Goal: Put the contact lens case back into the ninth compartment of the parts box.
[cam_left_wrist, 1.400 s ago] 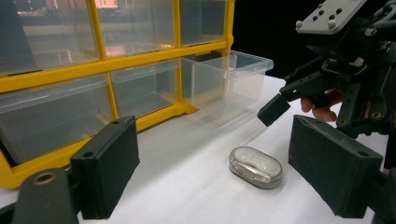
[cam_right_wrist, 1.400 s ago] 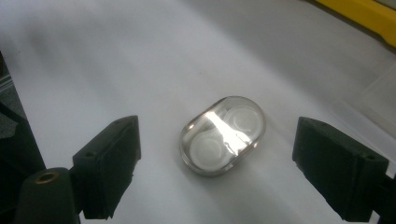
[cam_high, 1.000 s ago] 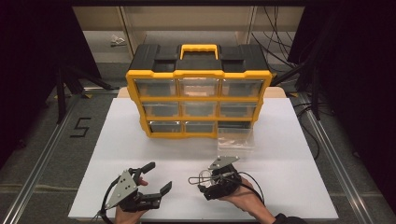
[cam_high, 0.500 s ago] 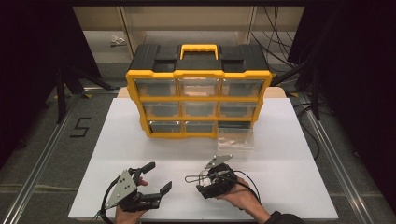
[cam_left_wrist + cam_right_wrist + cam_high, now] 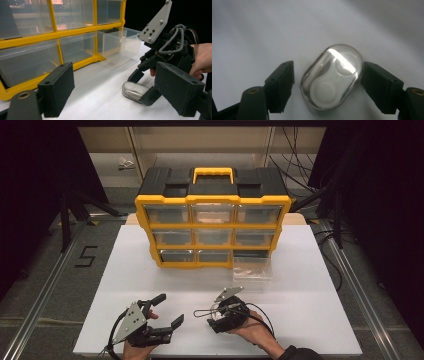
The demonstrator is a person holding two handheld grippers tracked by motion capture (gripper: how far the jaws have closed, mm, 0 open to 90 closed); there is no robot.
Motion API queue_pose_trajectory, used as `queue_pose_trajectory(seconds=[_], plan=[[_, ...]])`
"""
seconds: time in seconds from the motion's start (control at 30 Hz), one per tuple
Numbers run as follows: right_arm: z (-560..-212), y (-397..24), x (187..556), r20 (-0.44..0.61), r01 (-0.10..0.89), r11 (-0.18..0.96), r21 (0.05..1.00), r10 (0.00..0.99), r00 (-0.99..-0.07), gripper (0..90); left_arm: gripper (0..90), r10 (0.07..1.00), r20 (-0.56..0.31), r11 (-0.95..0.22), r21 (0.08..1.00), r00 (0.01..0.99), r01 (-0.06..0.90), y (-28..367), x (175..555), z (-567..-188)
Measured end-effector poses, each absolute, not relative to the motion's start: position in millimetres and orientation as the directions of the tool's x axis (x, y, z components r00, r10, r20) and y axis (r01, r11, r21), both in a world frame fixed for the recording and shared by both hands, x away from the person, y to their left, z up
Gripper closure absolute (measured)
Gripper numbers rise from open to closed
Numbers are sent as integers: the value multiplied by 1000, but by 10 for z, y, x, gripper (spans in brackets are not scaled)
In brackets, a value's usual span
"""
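Observation:
A small clear oval case point(image 5: 332, 77) with a white piece inside lies flat on the white table point(image 5: 310, 285). My right gripper point(image 5: 329, 86) points down over it with a jaw on each side, and its jaws have just been closing. The right pad meets the case's edge, while a narrow gap stays at the left pad. In the left gripper view the case point(image 5: 133, 90) sits between the right gripper's point(image 5: 142, 86) black fingers. My left gripper point(image 5: 167, 311) rests low at the front left, open and holding nothing.
A yellow and black organizer point(image 5: 212, 227) with clear drawers stands at the back of the table. One clear drawer point(image 5: 252, 267) is pulled out and stands on the table in front of the bottom right slot. The person's hand point(image 5: 255, 332) holds the right gripper near the front edge.
The right gripper has shifted slightly to the left over the table. The left gripper has stayed where it was.

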State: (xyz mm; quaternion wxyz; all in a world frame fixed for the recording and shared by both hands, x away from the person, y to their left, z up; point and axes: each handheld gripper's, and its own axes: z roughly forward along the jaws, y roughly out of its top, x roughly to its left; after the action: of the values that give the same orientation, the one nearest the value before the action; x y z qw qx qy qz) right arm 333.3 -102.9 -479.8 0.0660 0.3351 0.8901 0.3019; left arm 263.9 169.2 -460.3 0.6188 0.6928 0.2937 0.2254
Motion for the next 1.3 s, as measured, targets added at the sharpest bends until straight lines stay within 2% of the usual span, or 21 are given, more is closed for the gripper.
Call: queue_pose_trajectory(seconds=[0.87,1.3], plan=[[-4791,-998,3312,52,537,613,580,630,-775,493,163,695,-36,-74,990,718,121,1684,2633,-4606],[-4740,-1014,3298,48,529,600,600,634,-772,496,164,694,-37,-73,990,719,122,1682,2633,-4606]])
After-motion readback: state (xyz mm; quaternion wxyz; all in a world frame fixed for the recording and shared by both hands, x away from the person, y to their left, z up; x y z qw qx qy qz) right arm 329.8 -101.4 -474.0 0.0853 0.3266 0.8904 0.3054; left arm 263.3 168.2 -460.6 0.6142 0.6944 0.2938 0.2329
